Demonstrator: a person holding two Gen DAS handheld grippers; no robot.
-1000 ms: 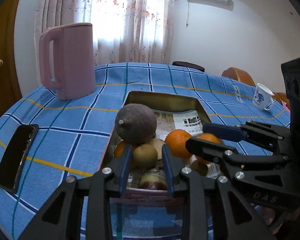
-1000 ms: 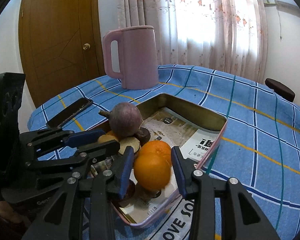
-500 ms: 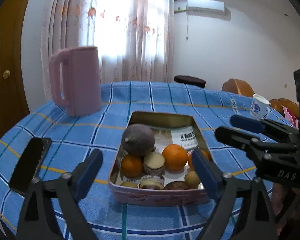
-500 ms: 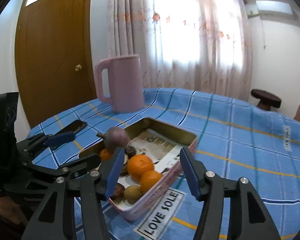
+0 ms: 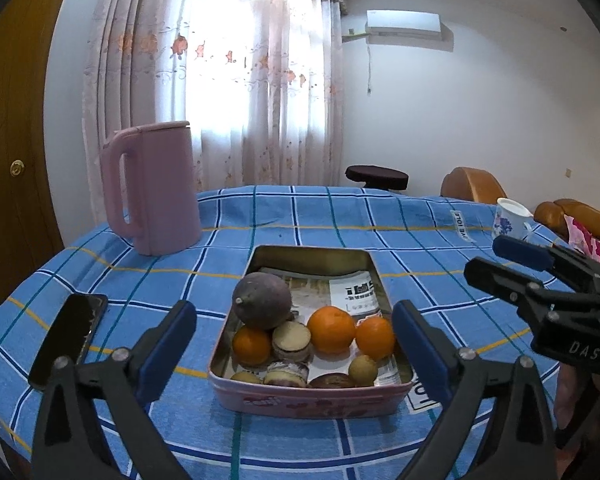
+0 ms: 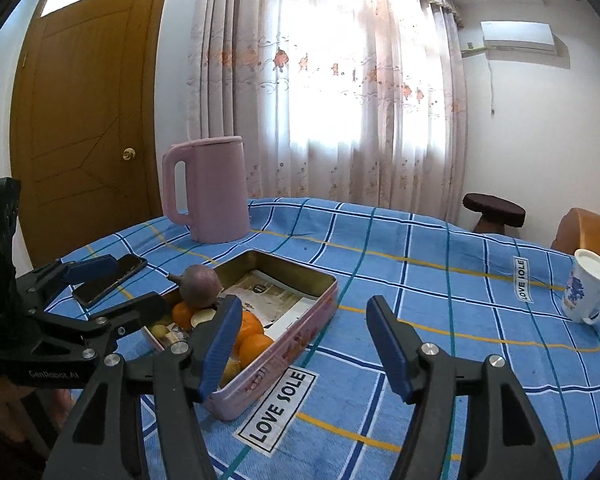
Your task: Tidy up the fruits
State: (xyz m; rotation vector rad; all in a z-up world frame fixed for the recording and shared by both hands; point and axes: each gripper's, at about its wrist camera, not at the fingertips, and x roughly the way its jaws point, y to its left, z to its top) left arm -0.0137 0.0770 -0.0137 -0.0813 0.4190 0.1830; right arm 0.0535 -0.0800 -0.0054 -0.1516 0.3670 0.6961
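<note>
We hold both grippers, left [image 5: 294,344] and right [image 6: 300,340], jaws wide and empty; fruit sits in the tin [image 5: 312,402] beyond the left jaws. Risk: nudging the purple fruit [image 5: 263,301], perched atop, rolls it out

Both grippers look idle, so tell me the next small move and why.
Probably hold both back and stop: the left hand-held gripper and right hand-held gripper are open and empty, and every visible fruit, oranges included, already lies in the tin.
</note>
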